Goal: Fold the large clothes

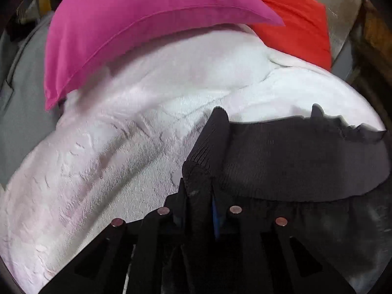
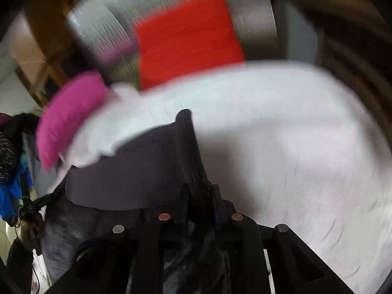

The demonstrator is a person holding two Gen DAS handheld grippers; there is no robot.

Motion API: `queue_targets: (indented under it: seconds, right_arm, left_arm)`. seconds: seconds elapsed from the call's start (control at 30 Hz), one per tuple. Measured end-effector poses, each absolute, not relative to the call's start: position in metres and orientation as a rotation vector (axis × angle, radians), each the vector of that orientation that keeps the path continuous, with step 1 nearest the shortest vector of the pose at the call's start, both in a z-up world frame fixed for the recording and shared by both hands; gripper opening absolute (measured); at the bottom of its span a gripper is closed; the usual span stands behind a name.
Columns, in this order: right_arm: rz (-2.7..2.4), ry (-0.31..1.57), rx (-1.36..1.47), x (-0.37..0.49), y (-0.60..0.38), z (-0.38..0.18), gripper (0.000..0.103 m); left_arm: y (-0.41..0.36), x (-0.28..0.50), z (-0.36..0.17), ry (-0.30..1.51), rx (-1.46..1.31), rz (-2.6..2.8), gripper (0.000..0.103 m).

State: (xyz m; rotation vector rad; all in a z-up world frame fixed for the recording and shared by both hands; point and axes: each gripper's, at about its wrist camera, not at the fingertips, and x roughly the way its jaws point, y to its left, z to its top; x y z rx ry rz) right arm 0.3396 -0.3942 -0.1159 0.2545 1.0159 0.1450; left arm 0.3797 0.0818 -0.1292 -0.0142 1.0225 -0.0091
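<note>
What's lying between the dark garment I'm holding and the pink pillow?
Only the white blanket. In the left wrist view it runs bare from the dark garment up to the pink pillow; the blurred right wrist view shows the same.

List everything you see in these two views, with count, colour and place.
dark garment: one, charcoal ribbed knit, stretched between both claws over the bed
bedspread: one, white, textured, beneath everything
pink pillow: one, magenta, far left of bed
red pillow: one, red, far end against the silvery headboard
blue cloth: one, left edge, blurred
left claw: black, shut on garment
right claw: black, shut on garment
</note>
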Motion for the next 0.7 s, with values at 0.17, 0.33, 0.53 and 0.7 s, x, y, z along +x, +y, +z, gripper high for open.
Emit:
queue_targets:
  seconds: [0.17, 0.33, 0.53, 0.7]
  right_arm:
    - [0.182, 0.945, 0.460, 0.335, -0.420, -0.112, 0.060]
    - [0.195, 0.929, 0.463, 0.354, -0.418, -0.109, 0.079]
    - [0.230, 1.037, 0.234, 0.374, -0.365, -0.115, 0.019]
    - [0.183, 0.823, 0.265, 0.335, -0.383, -0.061, 0.016]
  left_arm:
    - [0.088, 0.371, -0.096, 0.904, -0.066, -0.053, 0.035]
    - [0.089, 0.390, -0.108, 0.963, -0.050, -0.089, 0.067]
    - [0.070, 0.387, -0.117, 1.005, 0.042, -0.056, 0.017]
    - [0.093, 0.371, -0.083, 0.856, -0.040, -0.020, 0.017]
